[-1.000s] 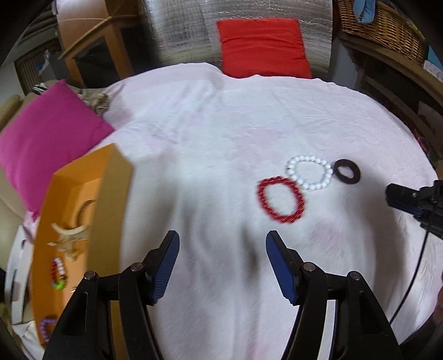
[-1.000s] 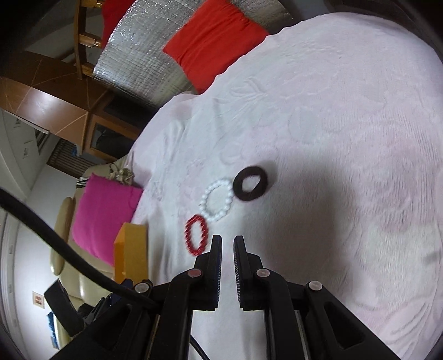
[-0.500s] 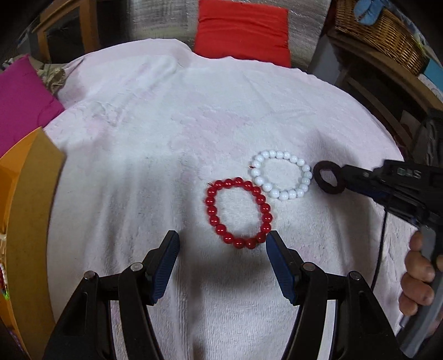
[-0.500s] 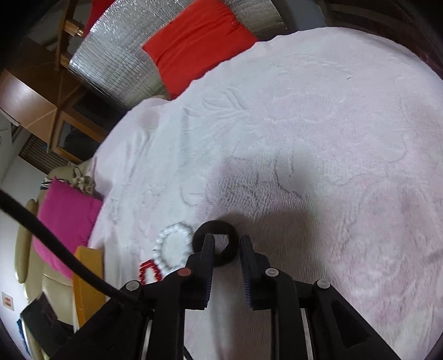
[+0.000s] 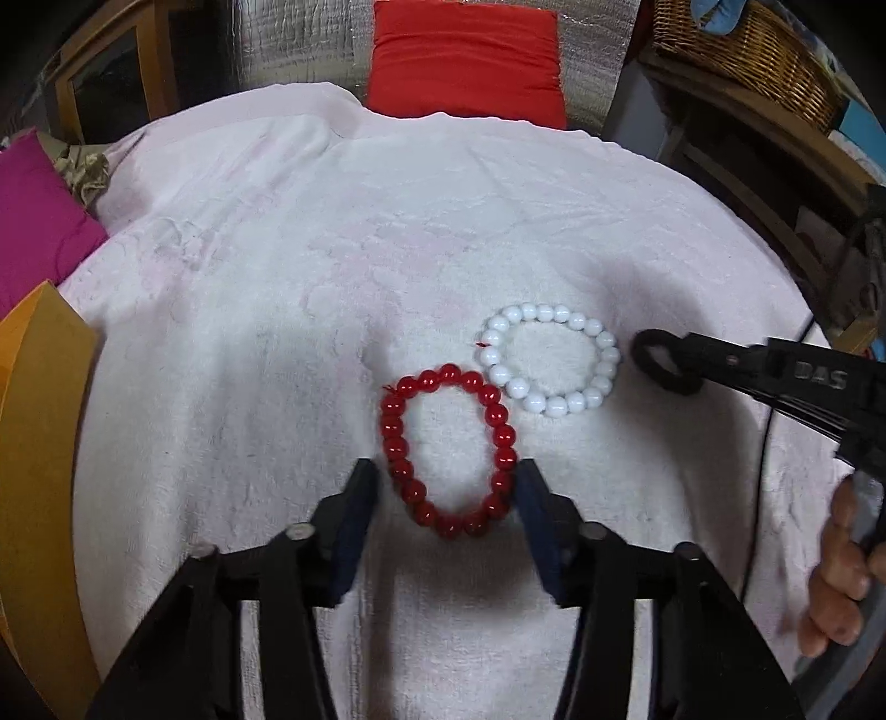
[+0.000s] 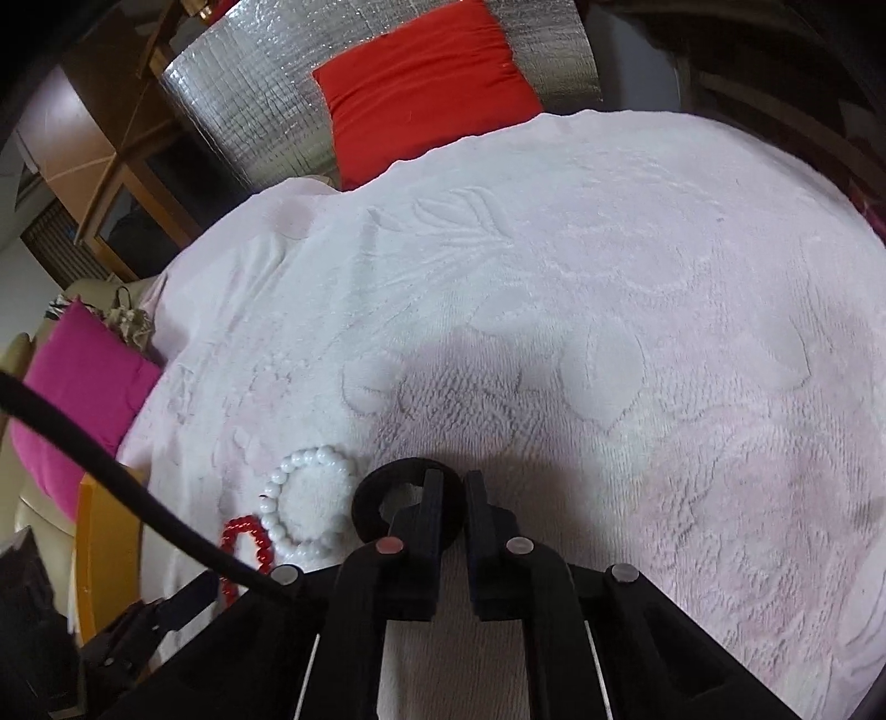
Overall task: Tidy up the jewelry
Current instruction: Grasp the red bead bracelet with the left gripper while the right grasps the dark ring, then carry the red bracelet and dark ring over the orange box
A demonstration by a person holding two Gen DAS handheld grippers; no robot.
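A red bead bracelet lies on the pale pink towel. My left gripper is open, its blue-padded fingers on either side of the bracelet's near end. A white bead bracelet lies just behind it, touching it. A black ring lies to its right. My right gripper is open only a little, with one finger inside the black ring and the ring's band between the fingers. The white bracelet and red bracelet also show in the right wrist view.
An orange box stands at the left edge, also in the right wrist view. A pink cushion lies behind it, a red cushion at the far side, a wicker basket at the upper right.
My left gripper has moved right and forward until its fingers bracket the red bracelet. My right gripper has come down onto the black ring and opened slightly over its band.
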